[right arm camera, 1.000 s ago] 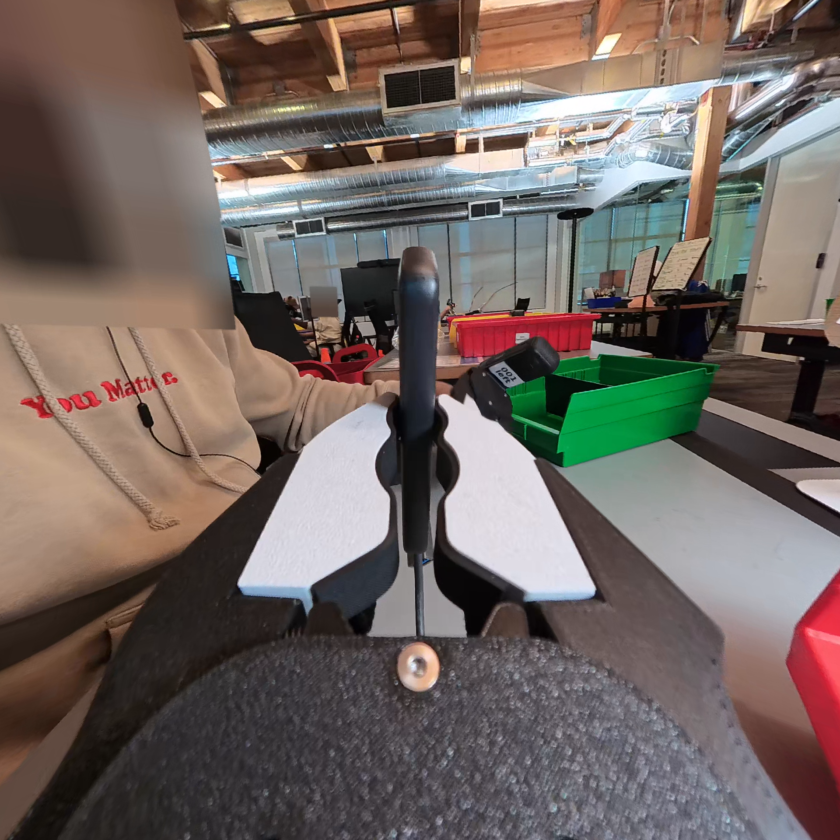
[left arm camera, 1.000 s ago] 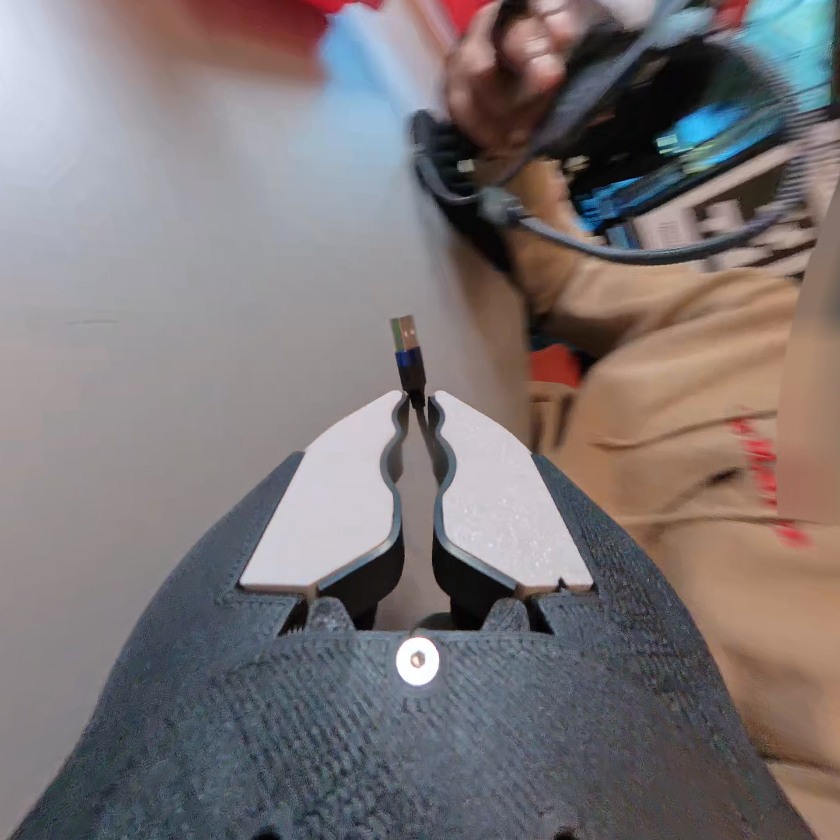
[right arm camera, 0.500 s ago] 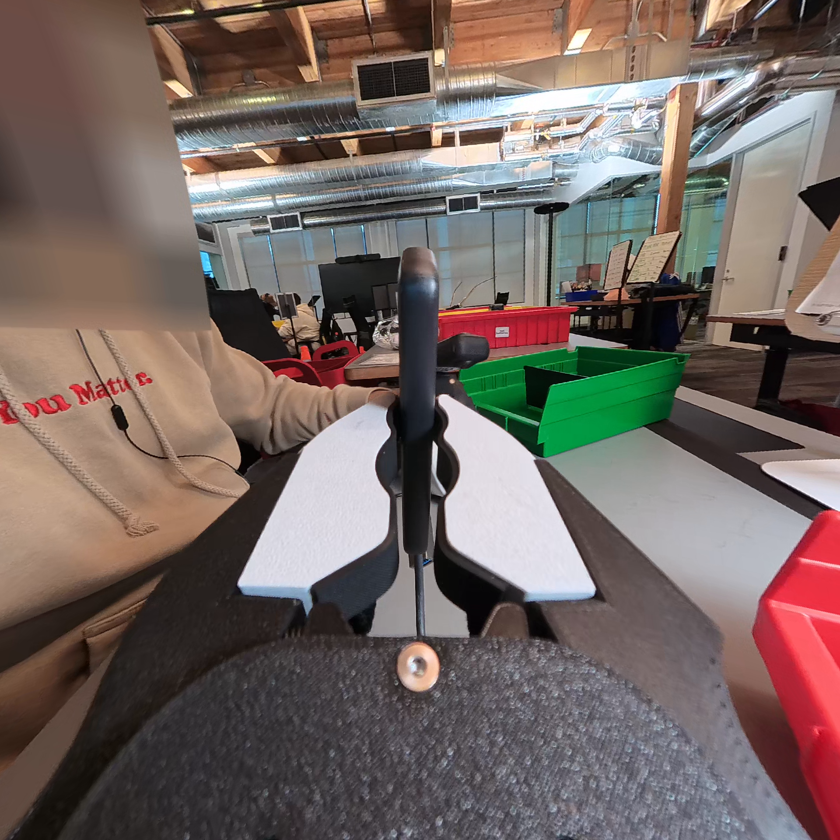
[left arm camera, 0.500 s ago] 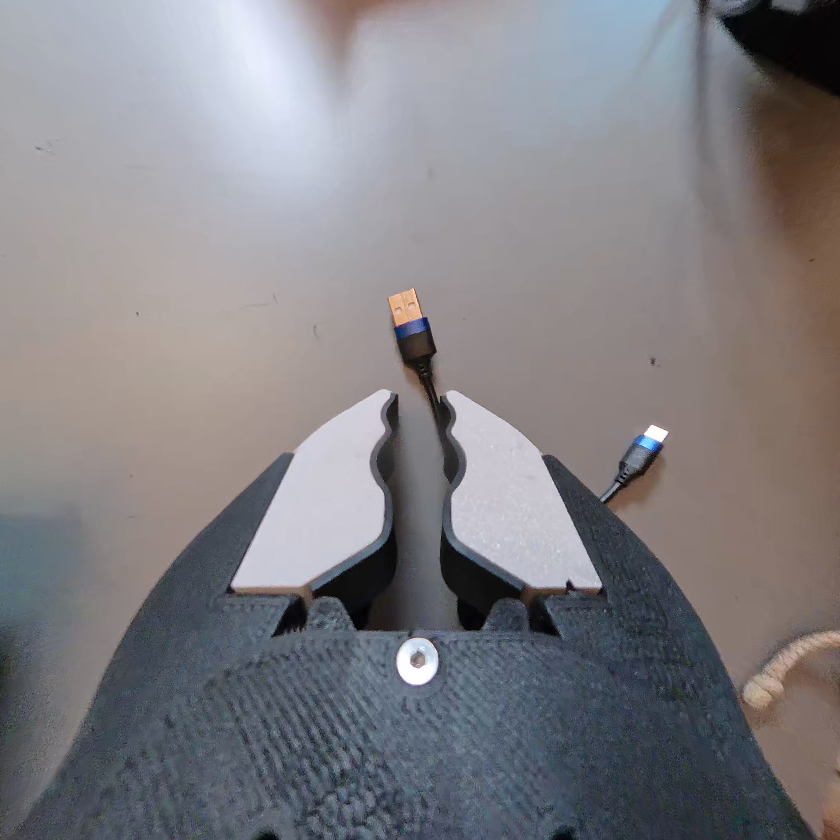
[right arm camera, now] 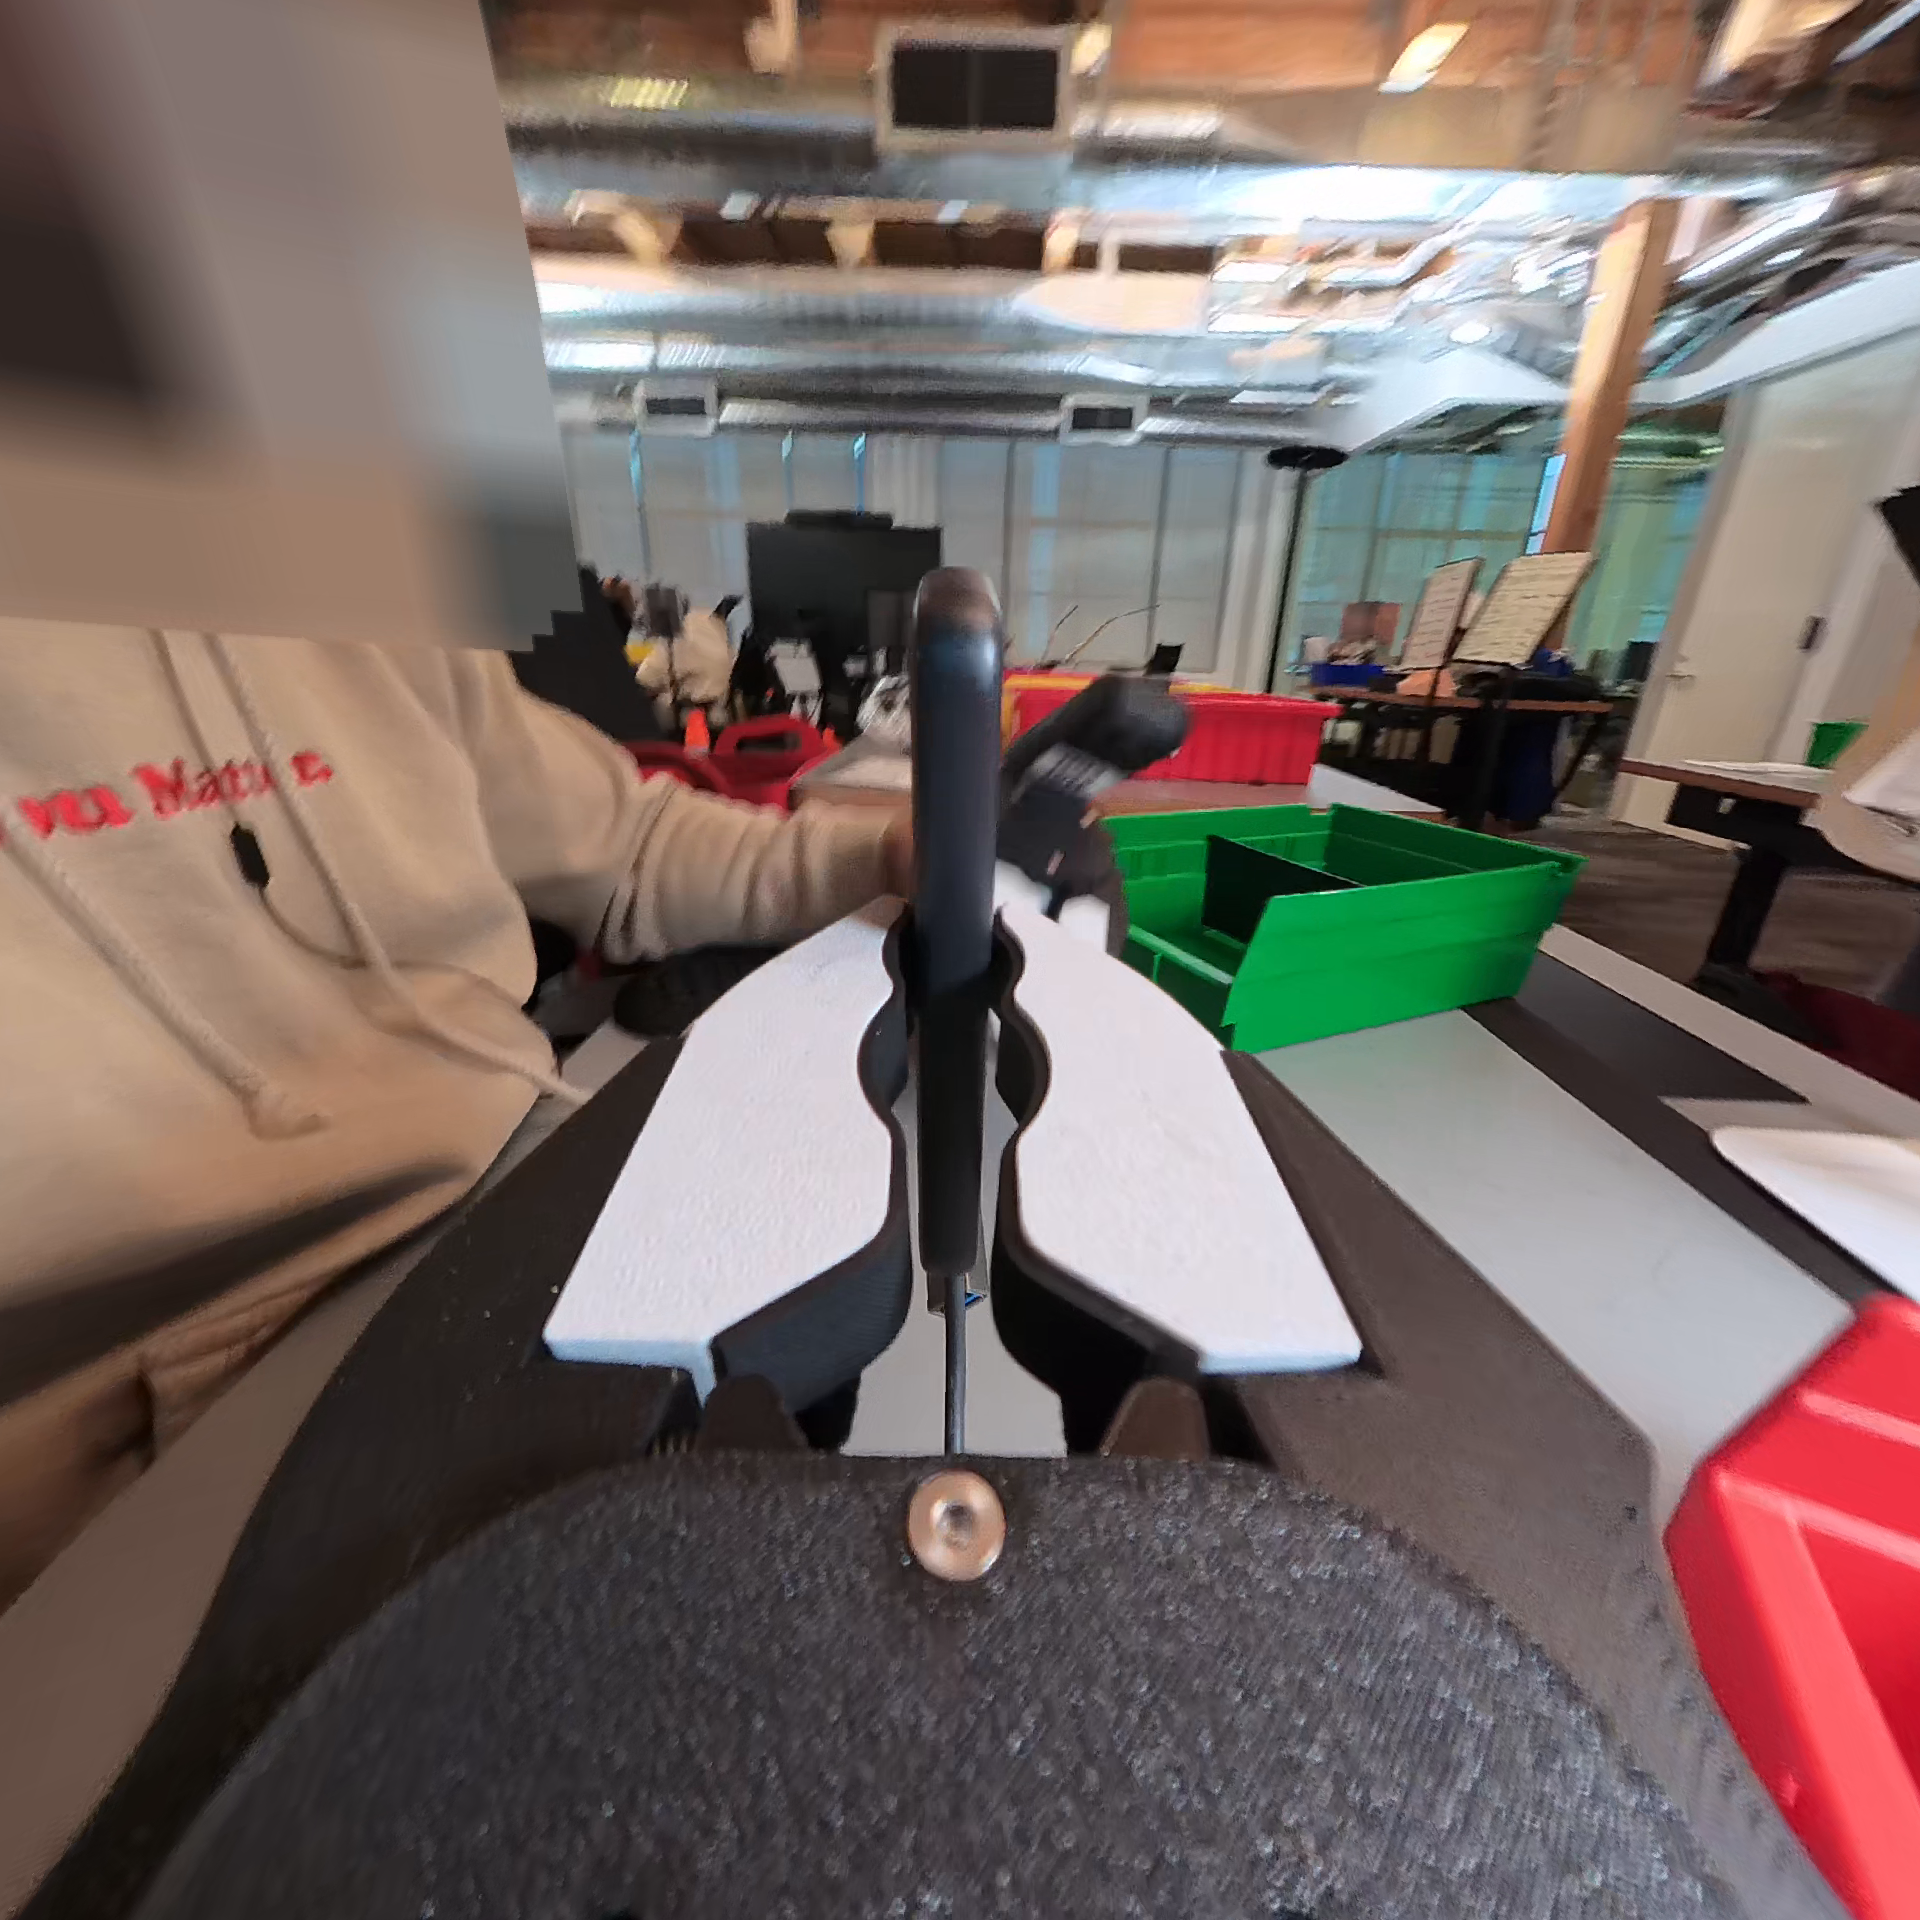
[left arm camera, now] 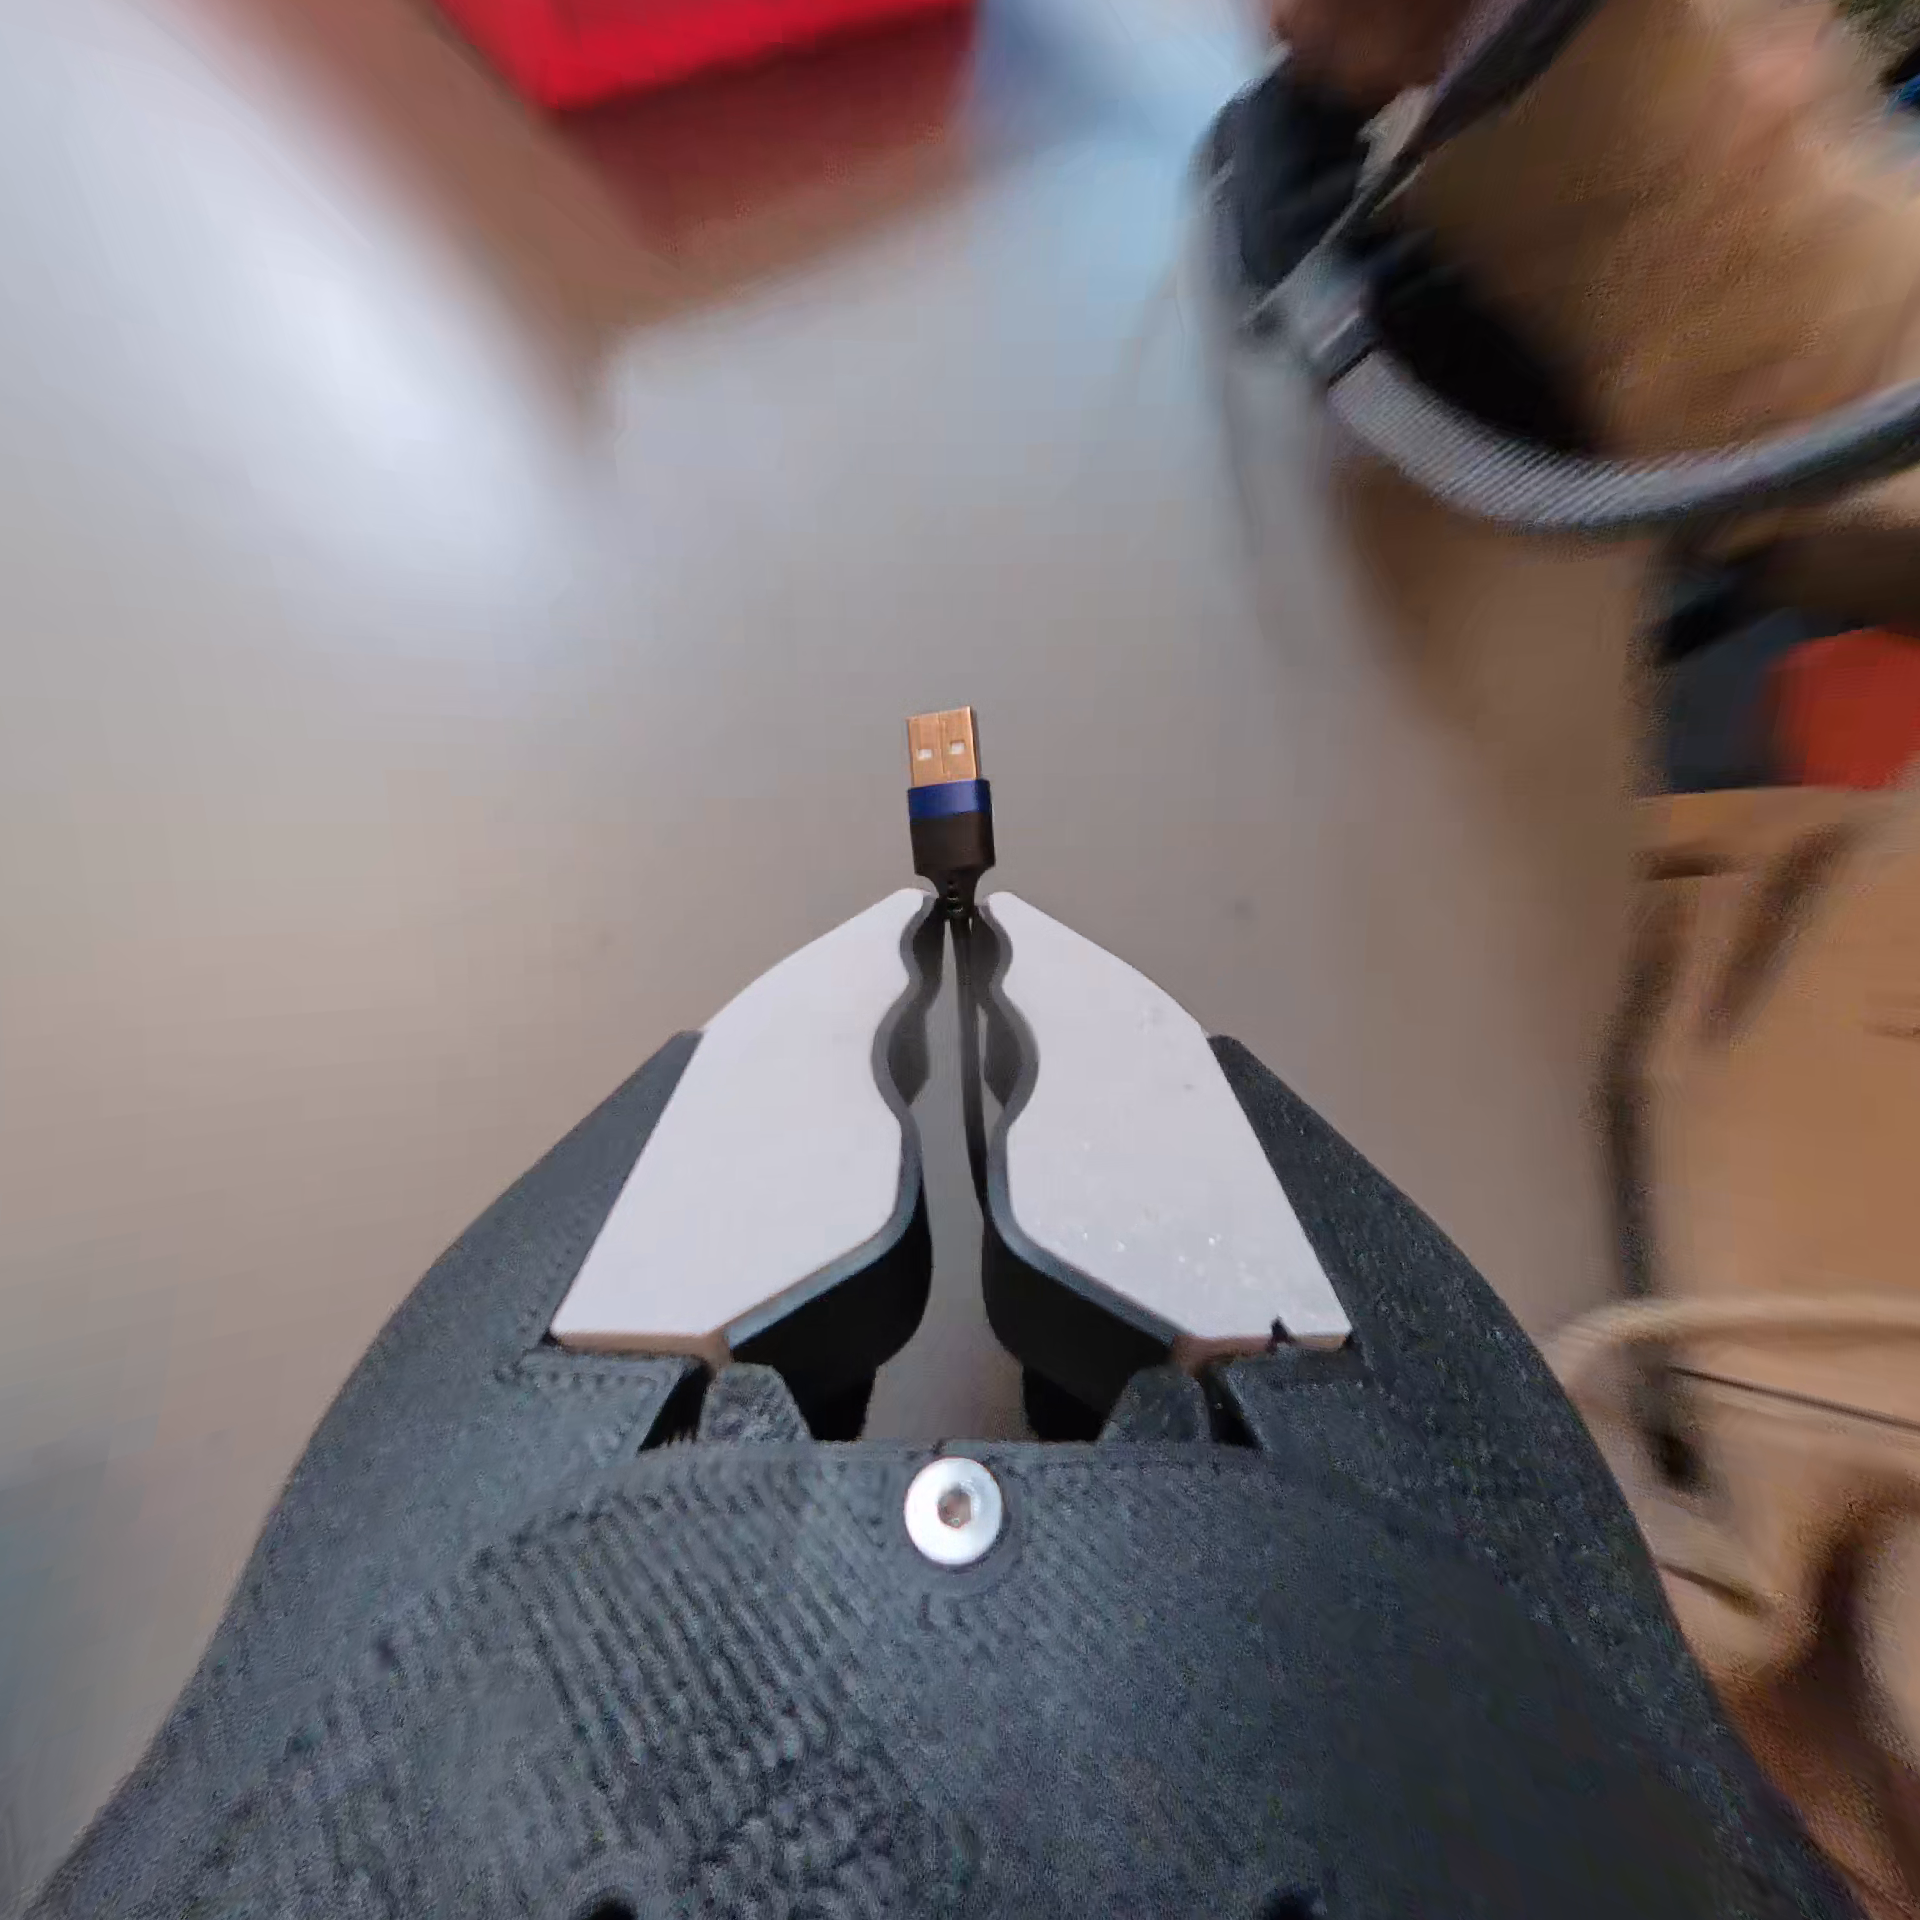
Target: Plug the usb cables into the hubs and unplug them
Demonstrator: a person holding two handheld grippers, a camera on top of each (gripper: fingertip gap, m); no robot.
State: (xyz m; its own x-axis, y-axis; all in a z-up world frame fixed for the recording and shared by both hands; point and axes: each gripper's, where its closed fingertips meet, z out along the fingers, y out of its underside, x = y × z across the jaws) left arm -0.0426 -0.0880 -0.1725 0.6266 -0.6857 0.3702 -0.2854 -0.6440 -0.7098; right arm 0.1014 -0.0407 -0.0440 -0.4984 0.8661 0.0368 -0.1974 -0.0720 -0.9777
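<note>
**Item: USB plug and hub, held ready for mating**

Left gripper [left arm camera: 954, 902]: fingers pinch the cable just behind the USB plug [left arm camera: 948, 790], contacts forward, above the table [left arm camera: 312, 831]. Right gripper [right arm camera: 954, 914]: fingers clamp the black hub [right arm camera: 954, 831] upright. Recommended: align plug squarely with port, push straight. Nearby: green bin [right arm camera: 1351, 914], red bin [right arm camera: 1818, 1558]. Blur hides clearance.

The USB plug [left arm camera: 944, 750] is gold, with a blue band and black housing behind it. The hub [right arm camera: 954, 831] is black. Beyond the hub, the divided bin [right arm camera: 1382, 935] is green; the bin [right arm camera: 1808, 1590] nearest the camera is red. The hoodie [right arm camera: 312, 935] is beige with red lettering.
</note>
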